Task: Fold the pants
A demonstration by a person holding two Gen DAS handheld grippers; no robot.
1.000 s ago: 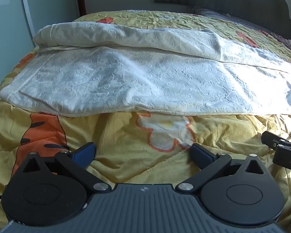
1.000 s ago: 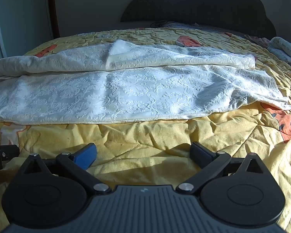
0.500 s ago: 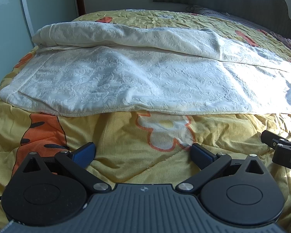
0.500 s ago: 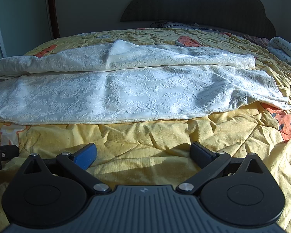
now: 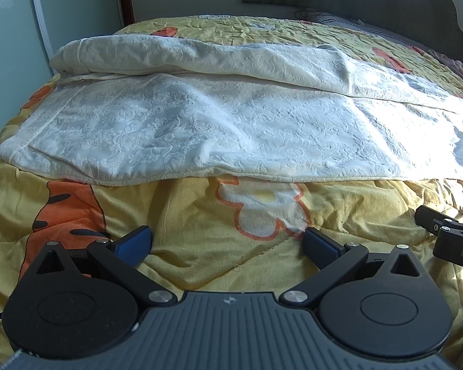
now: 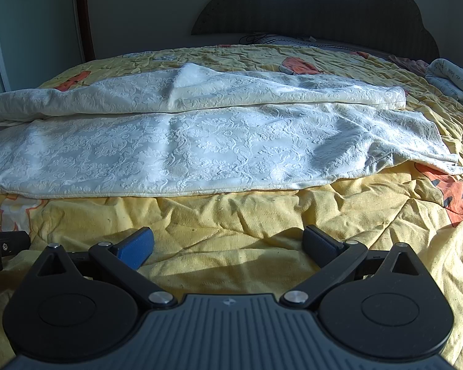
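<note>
Pants [image 5: 231, 129] lay spread across the quilt [image 5: 200, 215], far leg bunched. Left gripper [image 5: 227, 243] and right gripper [image 6: 228, 243] both gaped wide, empty, near the pants' front edge.

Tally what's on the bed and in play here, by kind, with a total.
White pants: 1
Yellow bedspread: 1
Rolled pale cloth at the bed's far right: 1
Grippers: 2, left gripper and right gripper, both open
Total: 5
</note>
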